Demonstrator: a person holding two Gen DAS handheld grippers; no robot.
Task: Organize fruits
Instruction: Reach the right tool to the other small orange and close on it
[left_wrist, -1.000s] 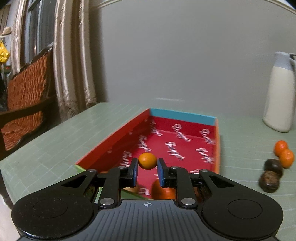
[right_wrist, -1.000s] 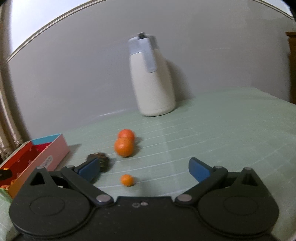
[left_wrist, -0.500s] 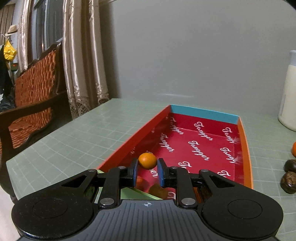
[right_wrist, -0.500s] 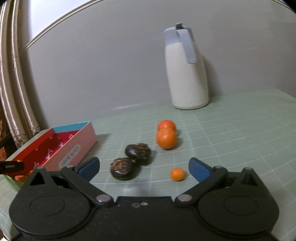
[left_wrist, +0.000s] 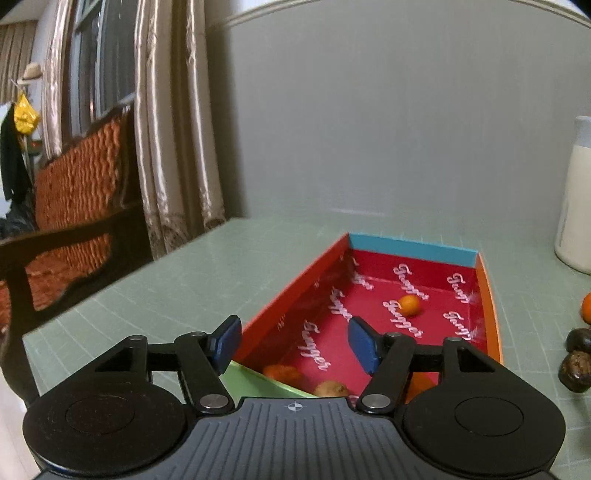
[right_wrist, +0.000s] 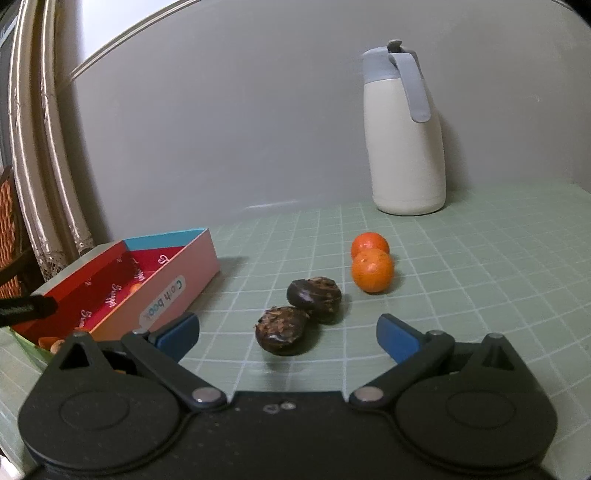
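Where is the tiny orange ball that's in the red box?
In the left wrist view the tiny orange fruit lies on the floor of the red box, toward its far blue end, beyond the opening left gripper, which has nothing between its jaws.

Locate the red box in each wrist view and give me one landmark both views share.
Left wrist: the red box fills the lower centre-right, straight ahead of the left gripper, whose jaws are opening with nothing between them.
Right wrist: the red box lies at the left edge, its pink outer wall facing the camera.
Shared landmark: the cream jug, at the far right edge in the left view.
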